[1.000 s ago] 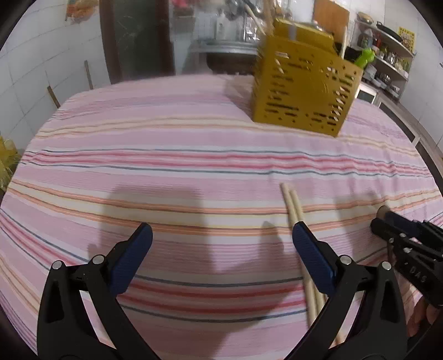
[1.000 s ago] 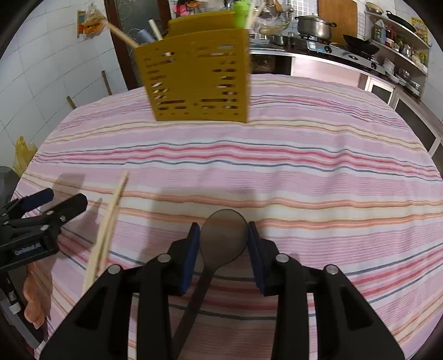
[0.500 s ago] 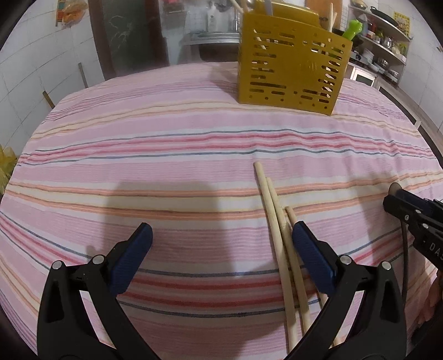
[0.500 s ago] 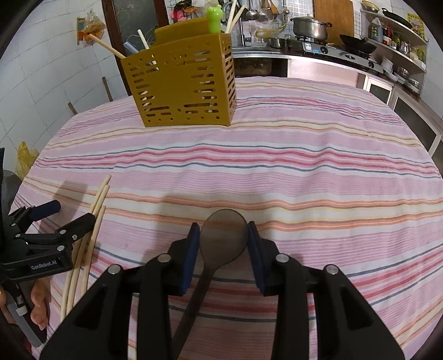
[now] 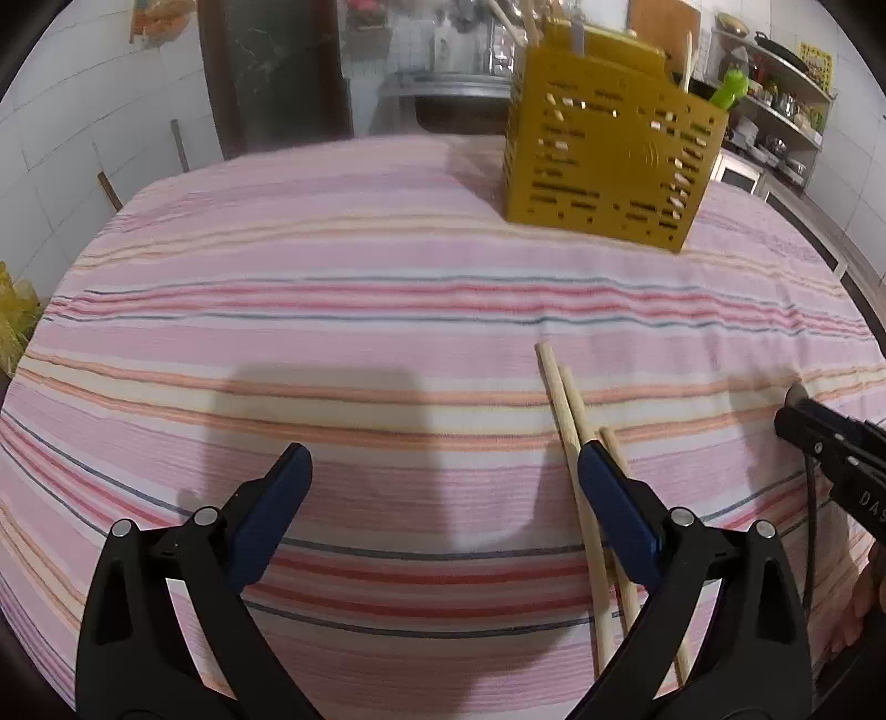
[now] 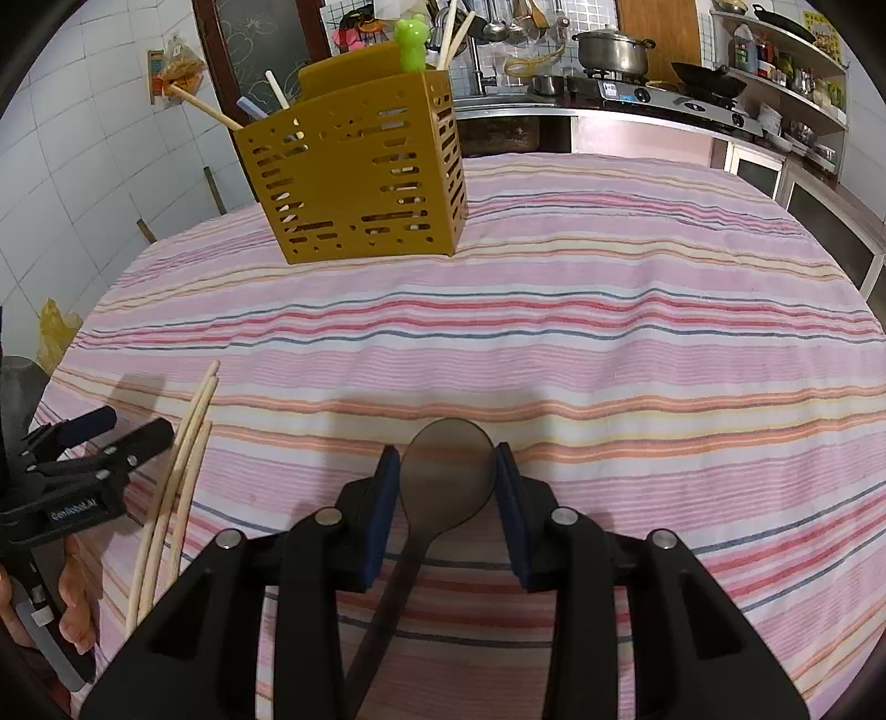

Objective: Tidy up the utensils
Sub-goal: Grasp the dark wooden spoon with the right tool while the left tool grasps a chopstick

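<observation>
While right wrist view alone shows dark spoon (image 6: 446, 476) clamped between right gripper (image 6: 447, 501) pads, left gripper (image 5: 443, 487) gapes wide, holding nothing. Three chopsticks (image 5: 576, 443) on striped tablecloth (image 5: 332, 332), beside its right finger. Yellow caddy (image 6: 354, 177) far back: chopsticks, green frog-topped utensil (image 6: 412, 44) inside.

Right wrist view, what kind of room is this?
Most likely a home kitchen: a gas stove carries a steel pot and a wok, ladles hang on the tiled wall, and a yellow utensil caddy stands on the striped tablecloth.
</observation>
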### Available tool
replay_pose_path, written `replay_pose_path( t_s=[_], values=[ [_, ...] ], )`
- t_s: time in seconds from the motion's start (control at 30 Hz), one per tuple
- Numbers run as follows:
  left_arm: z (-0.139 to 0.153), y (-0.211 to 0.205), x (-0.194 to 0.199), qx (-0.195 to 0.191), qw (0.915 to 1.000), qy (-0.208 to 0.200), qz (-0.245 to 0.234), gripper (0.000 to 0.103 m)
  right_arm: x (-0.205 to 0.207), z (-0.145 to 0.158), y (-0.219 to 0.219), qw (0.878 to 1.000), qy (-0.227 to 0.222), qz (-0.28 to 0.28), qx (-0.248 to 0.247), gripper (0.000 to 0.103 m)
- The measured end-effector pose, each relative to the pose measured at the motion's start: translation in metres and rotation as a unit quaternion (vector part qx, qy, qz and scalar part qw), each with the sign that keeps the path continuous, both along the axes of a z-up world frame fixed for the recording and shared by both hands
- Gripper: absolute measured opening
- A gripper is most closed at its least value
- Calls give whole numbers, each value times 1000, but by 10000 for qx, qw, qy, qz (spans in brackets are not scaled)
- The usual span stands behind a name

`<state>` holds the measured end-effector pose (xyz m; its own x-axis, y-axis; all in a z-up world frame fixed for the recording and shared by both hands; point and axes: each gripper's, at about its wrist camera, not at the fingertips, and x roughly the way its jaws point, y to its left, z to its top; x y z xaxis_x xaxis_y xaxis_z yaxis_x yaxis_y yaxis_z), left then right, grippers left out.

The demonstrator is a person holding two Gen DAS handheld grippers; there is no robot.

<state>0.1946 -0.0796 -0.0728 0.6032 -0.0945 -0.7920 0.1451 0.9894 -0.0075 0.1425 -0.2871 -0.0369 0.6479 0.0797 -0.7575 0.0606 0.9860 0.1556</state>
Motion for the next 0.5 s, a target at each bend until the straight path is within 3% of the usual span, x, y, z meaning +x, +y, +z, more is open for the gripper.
replay_pose_path(
  t_s=[0.37, 0.5],
  values=[
    [-4, -16, 4, 252, 9996, 16, -155, 93, 1, 0, 0, 10000, 0, 3, 18, 35],
    [-5, -23, 10, 280, 9993, 36, -232, 81, 3, 1, 2, 10000, 6, -4, -19, 35]
  ],
)
